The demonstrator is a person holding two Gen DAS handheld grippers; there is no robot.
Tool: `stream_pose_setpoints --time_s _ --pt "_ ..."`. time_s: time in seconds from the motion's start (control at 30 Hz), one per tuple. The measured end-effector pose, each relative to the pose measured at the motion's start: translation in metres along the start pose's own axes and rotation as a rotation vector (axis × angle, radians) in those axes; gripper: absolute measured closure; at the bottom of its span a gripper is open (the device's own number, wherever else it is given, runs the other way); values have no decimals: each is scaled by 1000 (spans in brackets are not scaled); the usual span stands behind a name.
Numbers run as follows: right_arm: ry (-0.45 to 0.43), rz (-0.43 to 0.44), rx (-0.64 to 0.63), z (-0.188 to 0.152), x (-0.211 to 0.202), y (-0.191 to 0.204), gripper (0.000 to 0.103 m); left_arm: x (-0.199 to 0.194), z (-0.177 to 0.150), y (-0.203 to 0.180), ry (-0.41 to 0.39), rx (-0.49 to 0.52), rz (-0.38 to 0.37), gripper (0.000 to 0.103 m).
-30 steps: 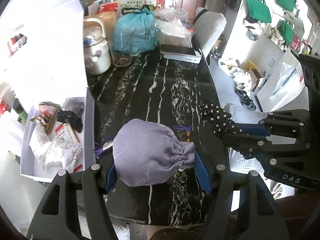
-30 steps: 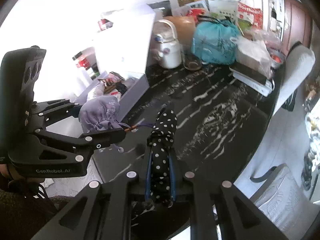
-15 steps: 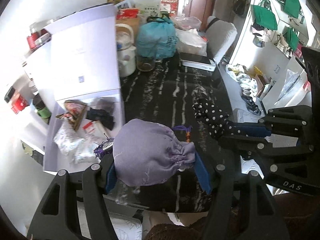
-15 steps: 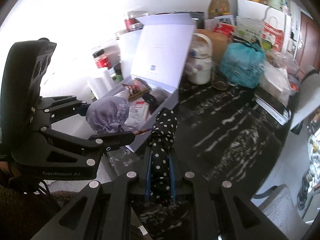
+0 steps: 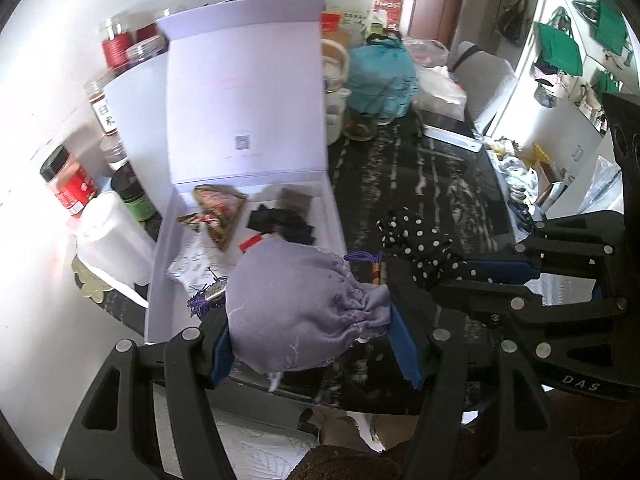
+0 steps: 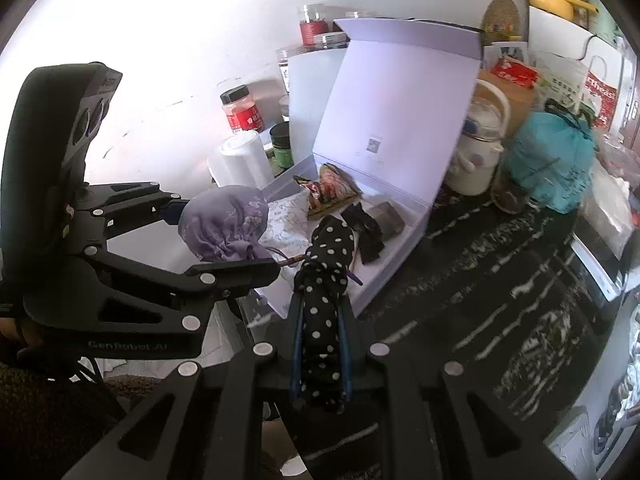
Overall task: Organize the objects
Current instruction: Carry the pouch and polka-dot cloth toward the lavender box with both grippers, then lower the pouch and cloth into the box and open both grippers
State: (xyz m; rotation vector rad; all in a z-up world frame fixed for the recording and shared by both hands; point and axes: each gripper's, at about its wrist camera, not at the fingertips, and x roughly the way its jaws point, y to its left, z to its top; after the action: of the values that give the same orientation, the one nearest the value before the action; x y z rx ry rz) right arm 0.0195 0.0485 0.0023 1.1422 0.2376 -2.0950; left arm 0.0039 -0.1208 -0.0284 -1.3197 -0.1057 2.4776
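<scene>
The lavender drawstring pouch (image 5: 304,304) sits clamped crosswise in the left gripper (image 5: 308,332), its gathered neck pointing to 3 o'clock, long axis running 9 to 3. It hangs at the near edge of the open white box (image 5: 160,280), whose lid stands at 12. The right gripper (image 6: 320,344) pinches a polka-dot cloth roll (image 6: 326,280) lengthwise, tip toward 12. Judging by this, carry the pouch forward over a bare patch of the box floor, lower, then release.
</scene>
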Motion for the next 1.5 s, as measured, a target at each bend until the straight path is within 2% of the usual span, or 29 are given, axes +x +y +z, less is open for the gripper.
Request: stream_pose_setpoints --time_s 0.23,0.43,1.1,1.5 --pt "18 2 -17 21 23 14 89 10 7 38 -1 24 -11 40" --pt "37 14 -21 33 37 13 89 23 14 50 15 24 -11 40" --pt "98 65 -32 67 94 -37 89 103 71 58 109 42 13 40" --pt "138 102 10 78 136 -67 89 162 95 70 179 59 28 40"
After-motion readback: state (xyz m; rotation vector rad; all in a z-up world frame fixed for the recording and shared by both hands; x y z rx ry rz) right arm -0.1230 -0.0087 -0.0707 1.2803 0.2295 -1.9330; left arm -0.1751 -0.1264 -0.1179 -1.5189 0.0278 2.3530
